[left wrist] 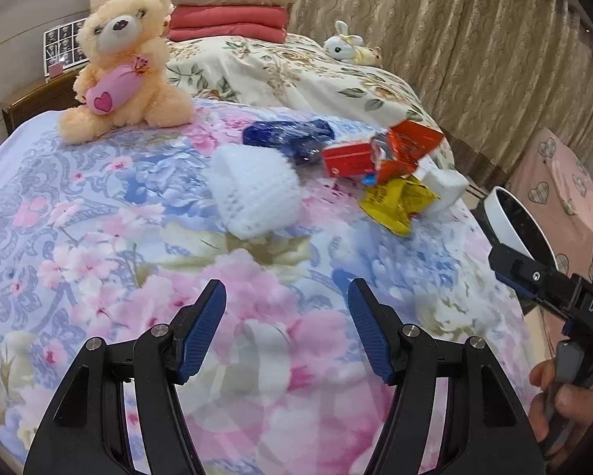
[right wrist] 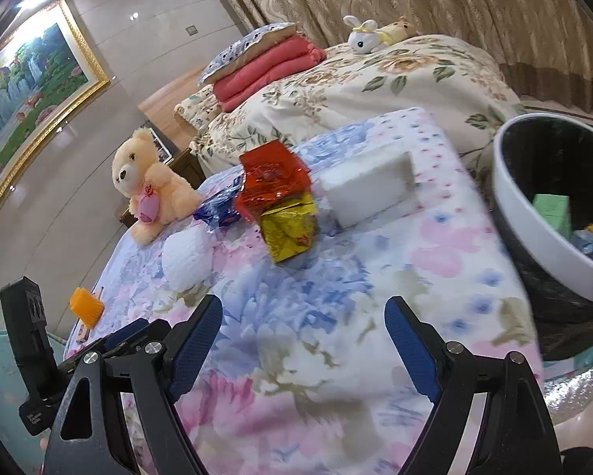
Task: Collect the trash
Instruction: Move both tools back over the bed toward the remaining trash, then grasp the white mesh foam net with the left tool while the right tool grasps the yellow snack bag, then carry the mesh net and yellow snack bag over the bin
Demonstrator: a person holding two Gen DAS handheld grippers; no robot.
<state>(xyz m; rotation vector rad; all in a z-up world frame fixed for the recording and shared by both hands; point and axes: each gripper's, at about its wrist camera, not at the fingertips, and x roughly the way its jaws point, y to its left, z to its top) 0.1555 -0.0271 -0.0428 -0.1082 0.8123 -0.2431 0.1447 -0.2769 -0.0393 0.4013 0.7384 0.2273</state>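
Note:
Trash lies on the floral bedspread point(left wrist: 110, 213): a blue wrapper point(left wrist: 288, 136), a red carton point(left wrist: 349, 160), an orange-red foil wrapper point(left wrist: 407, 146), a yellow packet point(left wrist: 395, 202), a white foam block point(left wrist: 445, 186) and a white knitted piece point(left wrist: 252, 194). My left gripper point(left wrist: 286, 328) hovers open and empty in front of them. My right gripper point(right wrist: 302, 340) is also open and empty over the spread, short of the yellow packet point(right wrist: 290, 229) and the orange-red foil wrapper point(right wrist: 274, 180). The white-rimmed black bin point(right wrist: 553, 213) stands to its right with some trash inside.
A peach teddy bear point(left wrist: 122, 67) sits at the far left of the spread, and an orange object point(right wrist: 85, 306) lies near its left edge. Folded red blankets point(left wrist: 227, 21), a pillow and a white toy rabbit point(left wrist: 344, 45) rest on the bed behind. Curtains hang along the right.

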